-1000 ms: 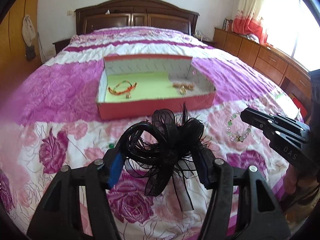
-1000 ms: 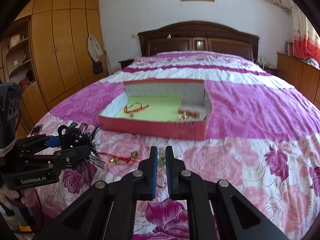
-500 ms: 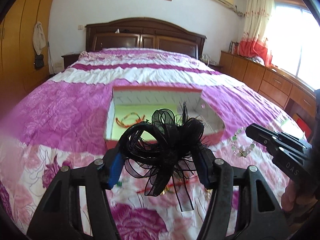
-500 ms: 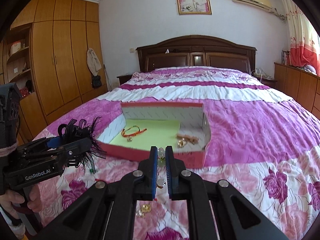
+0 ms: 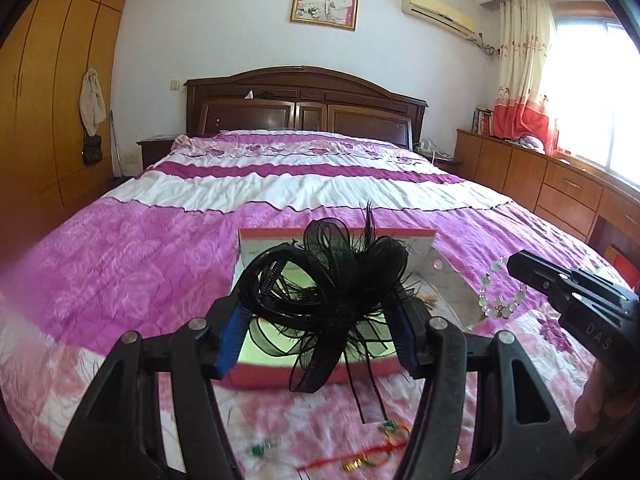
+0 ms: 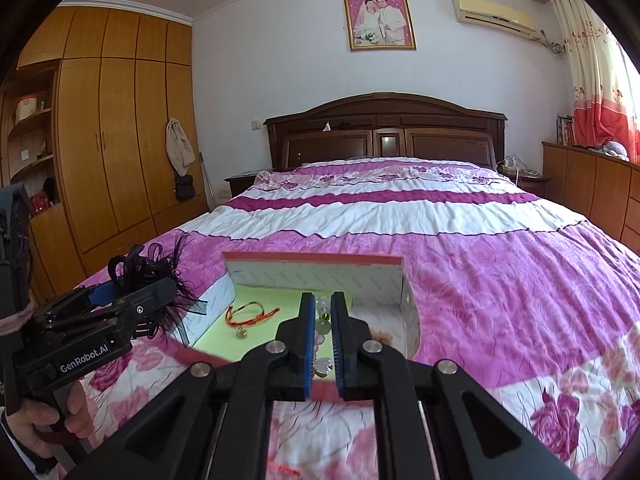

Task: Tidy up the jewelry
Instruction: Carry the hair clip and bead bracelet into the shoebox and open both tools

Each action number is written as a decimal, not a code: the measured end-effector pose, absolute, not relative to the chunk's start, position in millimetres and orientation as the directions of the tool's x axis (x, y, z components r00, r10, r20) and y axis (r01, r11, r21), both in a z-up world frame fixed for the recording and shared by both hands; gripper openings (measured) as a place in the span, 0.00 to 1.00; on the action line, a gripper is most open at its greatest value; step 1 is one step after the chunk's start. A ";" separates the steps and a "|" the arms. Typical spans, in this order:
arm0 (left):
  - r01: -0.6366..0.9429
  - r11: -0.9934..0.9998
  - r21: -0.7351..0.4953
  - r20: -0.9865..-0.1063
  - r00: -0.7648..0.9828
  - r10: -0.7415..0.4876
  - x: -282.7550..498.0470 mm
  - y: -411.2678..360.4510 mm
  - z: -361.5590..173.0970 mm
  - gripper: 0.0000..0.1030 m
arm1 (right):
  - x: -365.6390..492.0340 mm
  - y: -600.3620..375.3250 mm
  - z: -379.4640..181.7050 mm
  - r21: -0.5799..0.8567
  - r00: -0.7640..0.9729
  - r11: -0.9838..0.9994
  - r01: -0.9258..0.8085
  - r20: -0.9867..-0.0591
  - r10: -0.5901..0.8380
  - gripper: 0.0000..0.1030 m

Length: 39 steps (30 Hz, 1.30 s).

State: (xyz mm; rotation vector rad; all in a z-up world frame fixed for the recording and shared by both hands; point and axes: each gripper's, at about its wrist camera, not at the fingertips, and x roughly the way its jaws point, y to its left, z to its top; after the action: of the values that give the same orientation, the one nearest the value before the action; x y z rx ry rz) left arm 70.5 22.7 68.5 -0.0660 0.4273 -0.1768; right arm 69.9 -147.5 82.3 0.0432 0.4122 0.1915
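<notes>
My left gripper [image 5: 320, 332] is shut on a black feather hair clip [image 5: 332, 276] and holds it in the air over the near edge of the red box [image 5: 280, 376]. The right gripper [image 5: 516, 264] shows at the right, with a green and clear bead bracelet [image 5: 500, 300] hanging from it. In the right wrist view my right gripper [image 6: 322, 332] is shut on the bead bracelet [image 6: 322, 316] above the red box [image 6: 312, 258], which has a green floor. A red cord bracelet [image 6: 248, 314] lies inside. The left gripper [image 6: 120, 304] is at the left with the hair clip [image 6: 148, 264].
The box sits on a bed with a pink floral cover [image 6: 520, 280]. Loose red cord and green bead pieces [image 5: 372, 452] lie on the cover in front of the box. A wardrobe [image 6: 112, 152] stands left, a low cabinet [image 5: 560, 184] right.
Both grippers have risen and moved forward toward the box with their items. The box now lies right below them, and the loose pieces on the cover have dropped behind.
</notes>
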 end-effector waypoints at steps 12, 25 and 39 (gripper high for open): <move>0.102 0.987 -0.121 -0.458 0.877 -0.146 113.5 30.5 43.5 0.53 | 125.2 -151.8 56.2 0.089 0.877 0.989 -0.115 -0.458 0.143 0.09; 0.055 0.995 -0.077 -0.654 0.751 -0.092 154.7 27.1 3.1 0.53 | 169.8 -165.9 9.0 0.090 0.787 0.994 -0.057 -0.609 0.100 0.09; 0.072 0.997 -0.031 -0.770 0.634 -0.070 169.2 12.9 -4.4 0.57 | 180.8 -169.1 1.6 0.110 0.745 0.993 -0.047 -0.658 0.108 0.27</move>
State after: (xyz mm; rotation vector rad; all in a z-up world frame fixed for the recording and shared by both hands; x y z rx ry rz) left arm 169.2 12.9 -4.4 0.0021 0.8801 -0.0808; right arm 180.8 -169.1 1.6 0.0882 0.7253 0.0847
